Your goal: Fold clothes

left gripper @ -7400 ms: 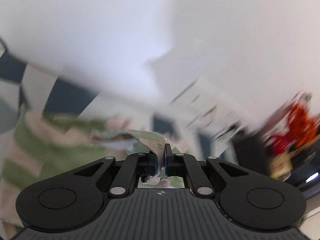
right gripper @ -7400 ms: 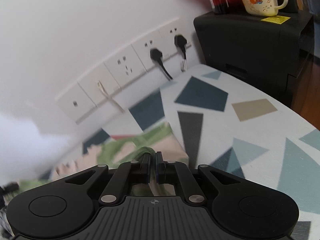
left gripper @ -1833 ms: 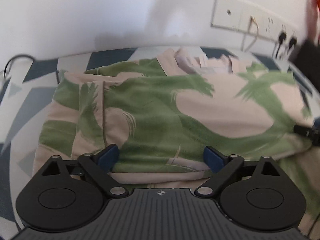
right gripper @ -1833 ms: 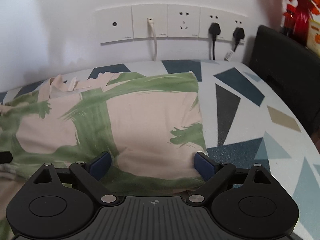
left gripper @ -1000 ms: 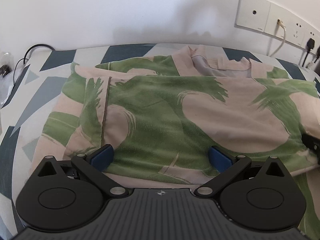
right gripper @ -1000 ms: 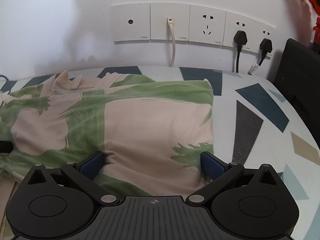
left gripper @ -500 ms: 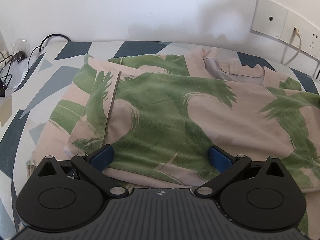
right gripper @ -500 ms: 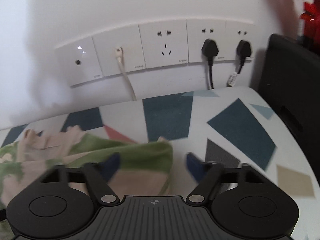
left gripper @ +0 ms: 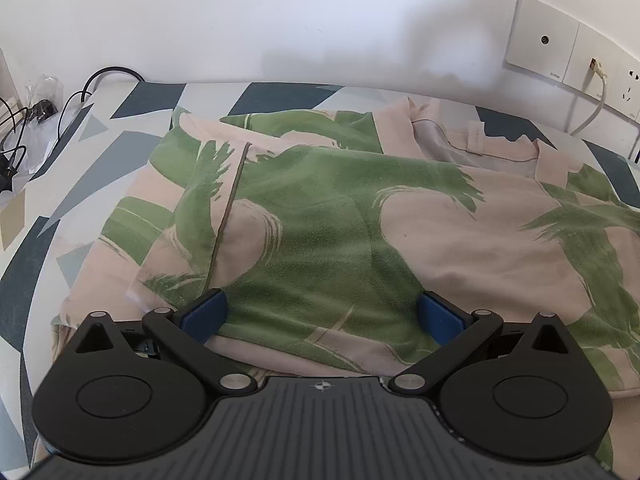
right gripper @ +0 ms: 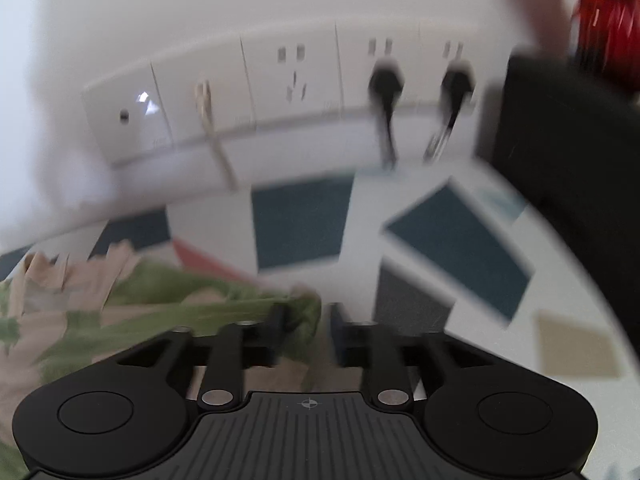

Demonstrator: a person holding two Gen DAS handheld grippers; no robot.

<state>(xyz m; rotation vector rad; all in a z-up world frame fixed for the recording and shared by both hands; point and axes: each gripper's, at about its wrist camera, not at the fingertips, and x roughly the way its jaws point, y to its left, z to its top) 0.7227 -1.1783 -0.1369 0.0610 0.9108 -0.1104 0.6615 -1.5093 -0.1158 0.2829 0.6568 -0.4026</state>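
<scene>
While its blue-padded fingers (left gripper: 204,314) stand spread wide over the near hem, the left gripper (left gripper: 320,314) hovers just above a folded shirt (left gripper: 360,232), holding nothing. The shirt is soft, fuzzy cloth, pale pink with broad brushy green strokes; it lies in flat layers with the collar (left gripper: 476,140) at the far side and a thin dark seam running down the left panel. In the blurred right wrist view the right gripper (right gripper: 306,322) has its dark fingers (right gripper: 280,316) drawn close, a narrow gap left between them, with the shirt's green corner (right gripper: 308,312) lying in that gap; whether the cloth is pinched cannot be told. The shirt rests on a table (left gripper: 120,136) covered in a white cloth printed with dark blue, grey and tan angular patches. Behind it runs a white wall with a row of sockets (right gripper: 296,76), two carrying black plugs (right gripper: 386,80). Black cables (left gripper: 24,128) lie at the table's left edge.
</scene>
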